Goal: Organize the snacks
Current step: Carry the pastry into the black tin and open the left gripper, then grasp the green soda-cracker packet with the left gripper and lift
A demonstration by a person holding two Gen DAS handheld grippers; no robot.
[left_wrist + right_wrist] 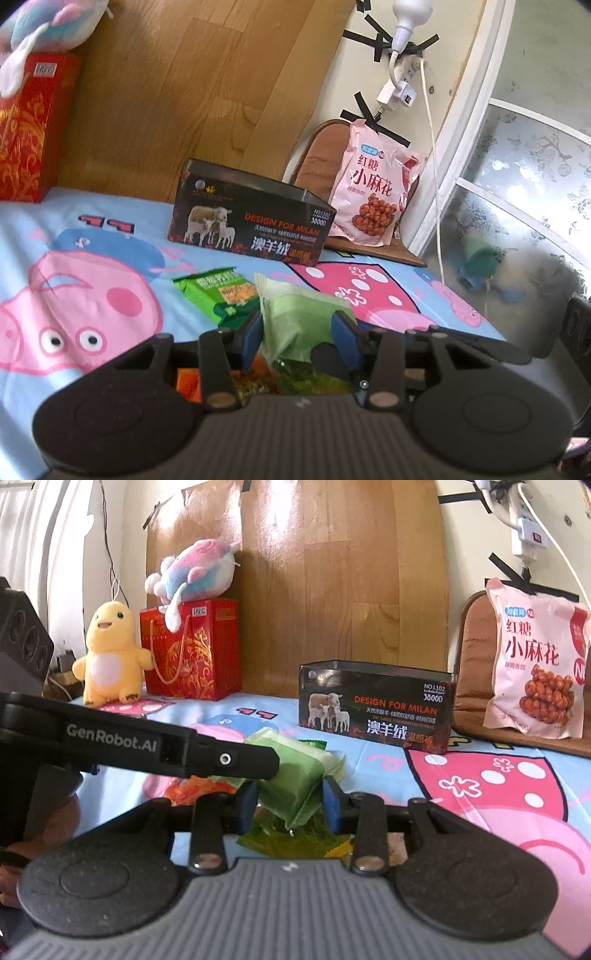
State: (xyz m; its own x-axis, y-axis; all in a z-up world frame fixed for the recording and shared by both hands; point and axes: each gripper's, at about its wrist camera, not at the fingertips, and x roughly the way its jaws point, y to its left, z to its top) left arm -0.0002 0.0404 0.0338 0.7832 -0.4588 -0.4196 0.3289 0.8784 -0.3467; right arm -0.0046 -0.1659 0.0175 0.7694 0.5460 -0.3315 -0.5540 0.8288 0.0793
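Left wrist view: left tongs (297, 332) hold a pale green snack pack (295, 317).
Right tongs (290, 805): around the same pack, grip unclear.
Surface: pig-cartoon sheet (92, 295).
Ahead: black tin box (376, 710), wooden board (184, 92), pink snack bag (535, 664) far right.

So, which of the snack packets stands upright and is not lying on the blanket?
The big pink twisted-dough snack bag leans upright against the brown cushion; the green packets lie low.

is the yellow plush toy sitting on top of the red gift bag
No, the yellow plush toy stands on the bedsheet beside the red gift bag; a pink and blue plush lies on top.
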